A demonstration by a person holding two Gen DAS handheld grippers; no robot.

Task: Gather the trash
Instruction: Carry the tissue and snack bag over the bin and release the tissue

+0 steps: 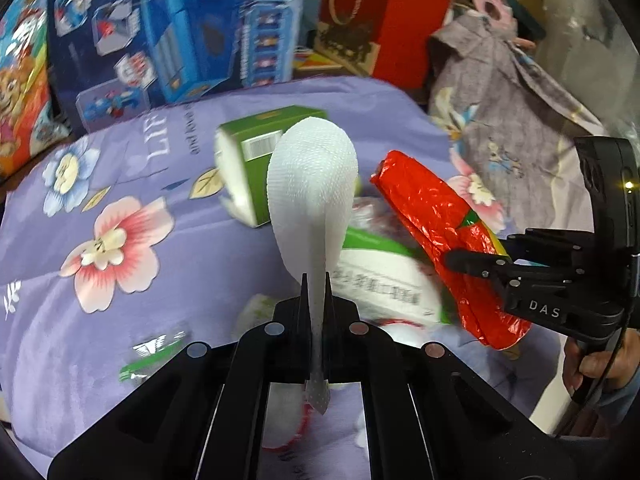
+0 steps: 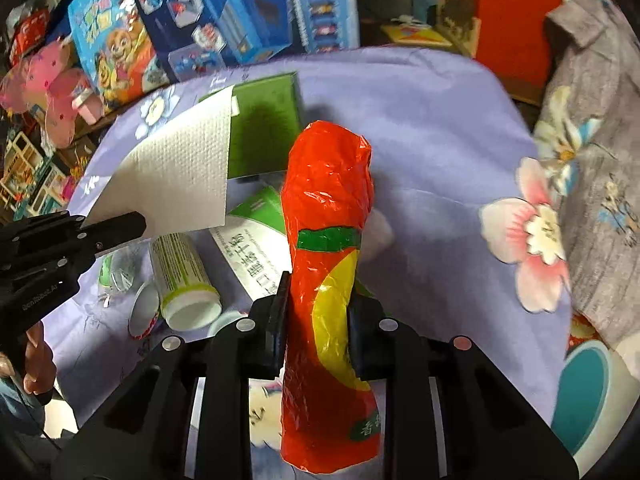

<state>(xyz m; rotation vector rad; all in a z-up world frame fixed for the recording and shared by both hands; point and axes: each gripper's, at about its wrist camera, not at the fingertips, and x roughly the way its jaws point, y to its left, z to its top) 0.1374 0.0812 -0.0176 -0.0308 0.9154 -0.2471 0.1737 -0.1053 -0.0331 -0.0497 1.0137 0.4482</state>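
Observation:
My left gripper [image 1: 316,284] is shut on a white paper towel [image 1: 312,184], which stands up in a loop above a purple flowered bedsheet [image 1: 120,280]. My right gripper [image 2: 318,292] is shut on a red snack wrapper [image 2: 328,208] with a green and yellow mark. In the left wrist view that red wrapper [image 1: 432,216] hangs from the right gripper [image 1: 460,260] at the right. In the right wrist view the paper towel [image 2: 180,176] hangs from the left gripper [image 2: 120,226] at the left. Both pieces are lifted off the sheet.
On the sheet lie a green box [image 2: 268,136], a green and white pouch [image 2: 256,240], a white bottle with a green label [image 2: 180,276] and small cups [image 2: 142,312]. Toy boxes [image 1: 160,32] and a red bag [image 1: 376,12] stand behind. Grey clothing [image 2: 592,168] is at the right.

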